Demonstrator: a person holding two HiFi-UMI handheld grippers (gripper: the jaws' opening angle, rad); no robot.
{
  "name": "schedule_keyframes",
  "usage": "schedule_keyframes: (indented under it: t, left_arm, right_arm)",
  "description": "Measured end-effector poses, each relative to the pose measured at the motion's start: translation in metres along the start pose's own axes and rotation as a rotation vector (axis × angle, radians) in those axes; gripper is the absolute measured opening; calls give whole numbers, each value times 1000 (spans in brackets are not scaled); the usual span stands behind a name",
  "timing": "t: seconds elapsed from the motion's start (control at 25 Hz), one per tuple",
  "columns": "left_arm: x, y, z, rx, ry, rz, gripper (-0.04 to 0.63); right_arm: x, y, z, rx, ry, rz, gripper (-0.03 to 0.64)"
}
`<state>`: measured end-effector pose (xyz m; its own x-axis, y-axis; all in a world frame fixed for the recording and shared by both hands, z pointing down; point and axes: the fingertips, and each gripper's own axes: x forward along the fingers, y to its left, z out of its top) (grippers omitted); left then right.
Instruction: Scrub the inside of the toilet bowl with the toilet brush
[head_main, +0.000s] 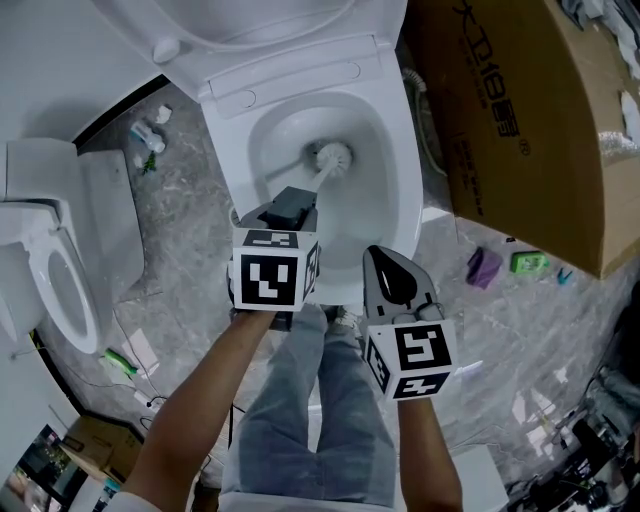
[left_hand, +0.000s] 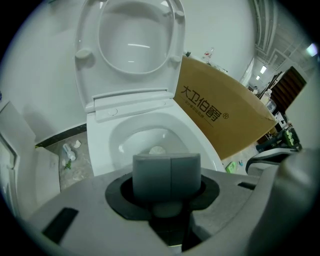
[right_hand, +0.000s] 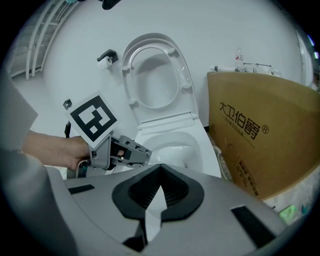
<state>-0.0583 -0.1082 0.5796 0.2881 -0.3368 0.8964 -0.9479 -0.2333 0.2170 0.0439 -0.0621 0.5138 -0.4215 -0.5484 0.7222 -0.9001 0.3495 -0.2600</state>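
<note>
My left gripper (head_main: 288, 212) is clamped shut on the gray end of the toilet brush (head_main: 332, 158). In the left gripper view that gray block sits squarely between the 2 jaws. The white shaft slants down from there into the toilet bowl (head_main: 285, 130), and the round brush head rests at the bottom of the bowl, near its middle and over the drain. I cannot tell whether the bristles press on the porcelain.

My right gripper (head_main: 385, 268) hangs just beside the left one, over the front rim of the toilet. Its jaws are closed tip to tip with nothing between them. Only the white of the toilet shows through the gap behind the tips.

The lid (left_hand: 131, 37) and seat stand upright against the white wall. A large cardboard box (head_main: 520, 120) leans close by the right side of the toilet. A 2nd toilet (head_main: 60, 260) stands at the left edge of the gray floor (head_main: 180, 220). A small bottle (head_main: 148, 133) lies on the floor between the 2 toilets, near the back wall.
</note>
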Motion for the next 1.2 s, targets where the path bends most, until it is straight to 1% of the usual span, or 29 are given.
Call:
schedule_keyframes:
  t: [0.24,0.44,0.88,1.2]
  left_arm:
    - [6,4,-21,12,45,18,152]
    - [17,6,-29,18,70,36,152]
    - [51,9,-35,45,89,66,152]
    - [43,4,-46,51,87,62,152]
  right_arm:
    - [3,8,8,-19,-7,24,0]
    - [6,11,10,-21,-8,38,0]
    - [10,12,7,-16,-5,46,0]
    - [5,15,-1,-20,-6,50,0]
